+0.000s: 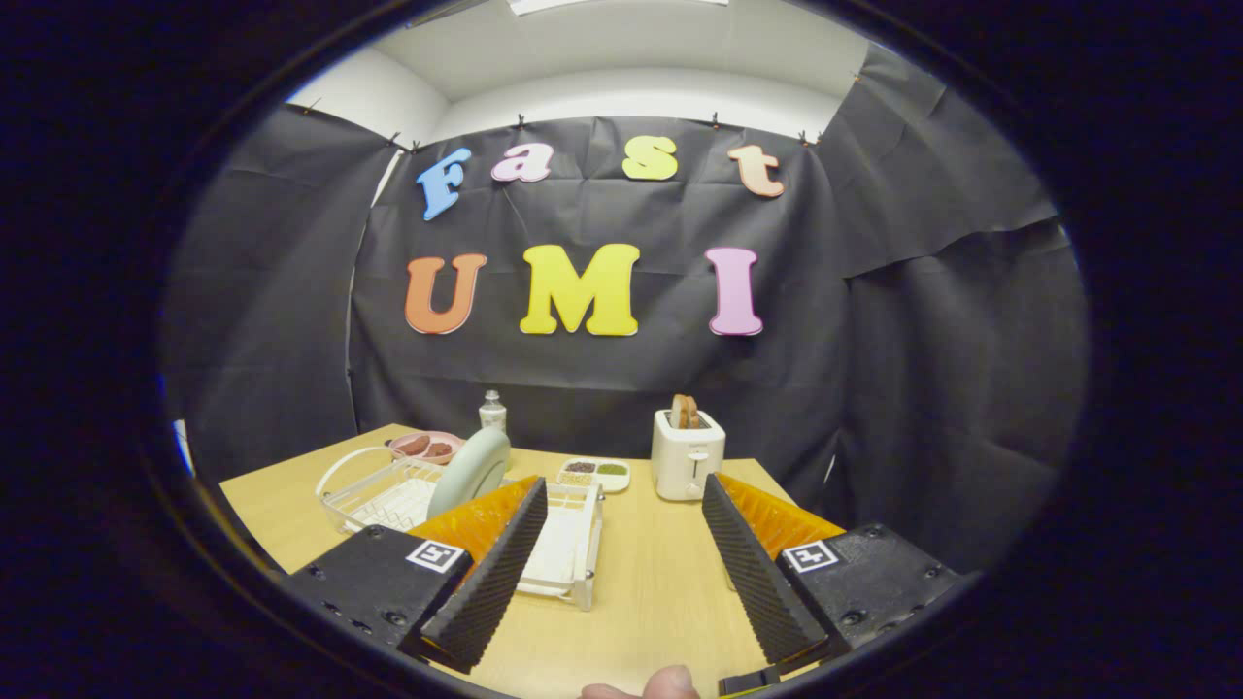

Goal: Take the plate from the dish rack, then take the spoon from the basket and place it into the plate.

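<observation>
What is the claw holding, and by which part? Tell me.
Nothing. The claw is open over bare table; the plate stands in the dish rack, beyond the fingers.

Even, fairly bright light falls from a ceiling panel overhead, leaving the counter softly lit with faint shadows and no glare. Fisheye bending curves the wall and ceiling strongly outward. Focus is sharp mid-scene; the near fingers look slightly soft.

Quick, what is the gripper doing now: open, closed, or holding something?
Gripper: open, holding nothing; bare table between its fingers, plate in the dish rack ahead.
</observation>
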Available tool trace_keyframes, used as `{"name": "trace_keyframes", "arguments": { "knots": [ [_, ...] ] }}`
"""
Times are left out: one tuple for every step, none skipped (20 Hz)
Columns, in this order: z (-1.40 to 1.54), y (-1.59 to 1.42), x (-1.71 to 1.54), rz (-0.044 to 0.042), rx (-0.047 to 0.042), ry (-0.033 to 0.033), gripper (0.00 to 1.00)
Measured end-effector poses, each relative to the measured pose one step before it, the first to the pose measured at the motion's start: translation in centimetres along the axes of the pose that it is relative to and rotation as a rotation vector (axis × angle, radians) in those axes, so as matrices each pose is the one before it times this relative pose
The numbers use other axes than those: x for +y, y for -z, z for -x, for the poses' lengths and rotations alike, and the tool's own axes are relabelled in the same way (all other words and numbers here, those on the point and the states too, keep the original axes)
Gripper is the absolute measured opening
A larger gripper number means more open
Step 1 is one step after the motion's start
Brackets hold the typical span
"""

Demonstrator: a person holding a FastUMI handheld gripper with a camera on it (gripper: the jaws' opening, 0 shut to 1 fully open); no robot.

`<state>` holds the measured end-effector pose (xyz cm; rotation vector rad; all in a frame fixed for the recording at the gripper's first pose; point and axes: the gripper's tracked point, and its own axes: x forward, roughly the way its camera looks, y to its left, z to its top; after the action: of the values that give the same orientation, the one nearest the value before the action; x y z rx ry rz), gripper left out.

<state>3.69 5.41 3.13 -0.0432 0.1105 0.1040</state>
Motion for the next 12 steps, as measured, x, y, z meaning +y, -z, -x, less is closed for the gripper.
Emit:
{"name": "trace_keyframes", "arguments": {
  "knots": [
    [-0.510,-0.843,0.665,0.01699,0.00581,-0.01283,1.00],
    [-0.600,-0.785,0.766,0.01418,0.00816,-0.01788,1.00],
    [-0.633,-0.921,1.027,0.00699,0.01122,-0.02551,1.00],
    [-0.814,-0.683,1.194,-0.00448,0.02110,-0.03247,1.00],
    [-0.894,-0.830,1.258,-0.00824,0.02590,-0.03276,1.00],
    [-0.903,-0.872,0.909,-0.00405,0.02162,-0.02213,1.00],
    [-1.063,-0.862,0.714,0.00061,0.01804,-0.01052,1.00],
    [-1.086,-0.889,0.889,0.00211,0.01838,-0.01293,1.00],
    [-1.177,-0.408,0.948,0.00048,0.02867,-0.01455,1.00],
    [-1.277,0.170,1.027,-0.00653,0.04482,-0.01739,1.00],
    [-1.158,0.290,1.095,-0.01357,0.04673,-0.02407,1.00],
    [-1.188,0.307,0.853,-0.01631,0.05463,-0.01562,1.00]
  ]
}}
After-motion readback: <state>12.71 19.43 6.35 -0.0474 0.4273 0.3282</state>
